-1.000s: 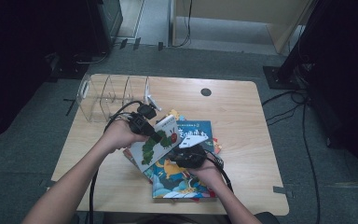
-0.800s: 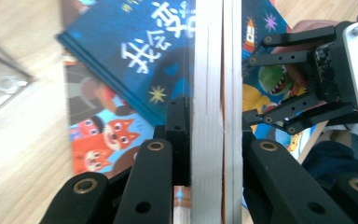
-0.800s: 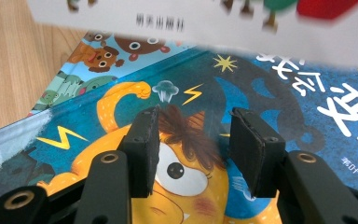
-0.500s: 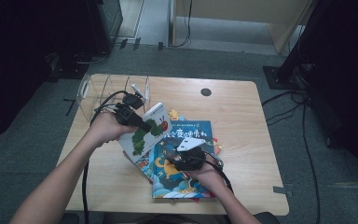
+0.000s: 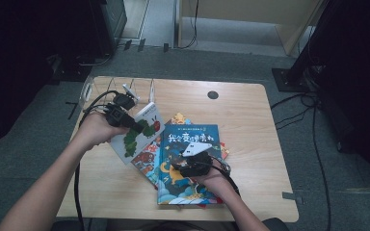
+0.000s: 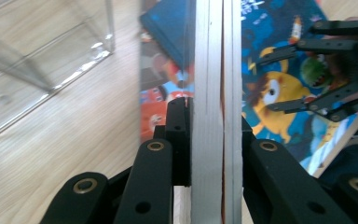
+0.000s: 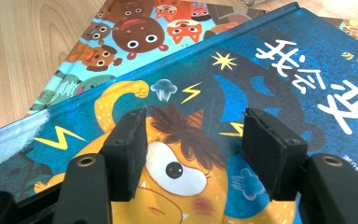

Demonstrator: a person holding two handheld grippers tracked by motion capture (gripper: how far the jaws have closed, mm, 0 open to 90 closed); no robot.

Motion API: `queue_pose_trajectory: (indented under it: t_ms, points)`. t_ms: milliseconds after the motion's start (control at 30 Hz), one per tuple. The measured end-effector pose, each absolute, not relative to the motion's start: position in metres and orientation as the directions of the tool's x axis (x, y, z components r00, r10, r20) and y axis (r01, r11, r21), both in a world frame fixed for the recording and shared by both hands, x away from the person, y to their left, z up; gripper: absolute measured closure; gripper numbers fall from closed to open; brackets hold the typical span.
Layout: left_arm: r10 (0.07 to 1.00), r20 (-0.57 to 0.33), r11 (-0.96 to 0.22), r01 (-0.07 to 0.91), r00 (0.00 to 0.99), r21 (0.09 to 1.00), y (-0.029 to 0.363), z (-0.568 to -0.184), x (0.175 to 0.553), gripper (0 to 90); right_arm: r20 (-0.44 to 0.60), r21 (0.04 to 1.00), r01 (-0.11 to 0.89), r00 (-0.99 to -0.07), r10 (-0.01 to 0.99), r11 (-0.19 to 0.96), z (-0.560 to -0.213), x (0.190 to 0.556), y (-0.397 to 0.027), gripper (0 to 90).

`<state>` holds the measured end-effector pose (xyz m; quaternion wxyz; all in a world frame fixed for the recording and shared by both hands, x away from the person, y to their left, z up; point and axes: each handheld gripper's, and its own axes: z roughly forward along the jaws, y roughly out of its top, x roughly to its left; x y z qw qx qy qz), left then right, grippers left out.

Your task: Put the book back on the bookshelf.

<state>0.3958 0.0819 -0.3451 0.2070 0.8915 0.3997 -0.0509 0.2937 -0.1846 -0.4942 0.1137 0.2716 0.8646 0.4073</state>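
My left gripper (image 5: 126, 121) is shut on a white book with a green caterpillar on its cover (image 5: 142, 132) and holds it tilted above the table's left side. In the left gripper view the book's edge (image 6: 212, 70) stands upright between the black jaws of that gripper (image 6: 212, 140). My right gripper (image 5: 192, 161) rests over a blue picture book (image 5: 192, 139) on top of a stack. Its jaws have just been opening and stand apart (image 7: 196, 149) over the blue cover (image 7: 279, 60), with nothing between them.
A clear plastic rack with dividers (image 5: 120, 89) stands at the table's far left, also in the left gripper view (image 6: 37, 51). Under the blue book lie a book with cartoon faces (image 5: 147, 156) and an orange one (image 5: 224, 151). The wooden table (image 5: 250, 115) has a round cable hole (image 5: 213, 95).
My left hand has carried the caterpillar book leftward and a little up, off the stack and nearer the clear rack. The right hand has stayed on the blue book.
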Motion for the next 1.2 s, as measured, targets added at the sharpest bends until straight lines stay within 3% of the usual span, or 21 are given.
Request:
queue_pose_trajectory:
  t_ms: [567, 1200]
  points:
    - [0.744, -0.254, -0.543, 0.781, 0.618, 0.309, 0.117, -0.338, 0.406, 78.1, 0.027, 0.765, 0.379, -0.826, 0.562, 0.520, -0.494, 0.294, -0.185, 41.0]
    - [0.789, -0.219, -0.508, 0.810, 0.574, 0.293, 0.114, -0.342, 0.427, 78.1, 0.028, 0.765, 0.380, -0.826, 0.563, 0.520, -0.494, 0.294, -0.185, 41.2]
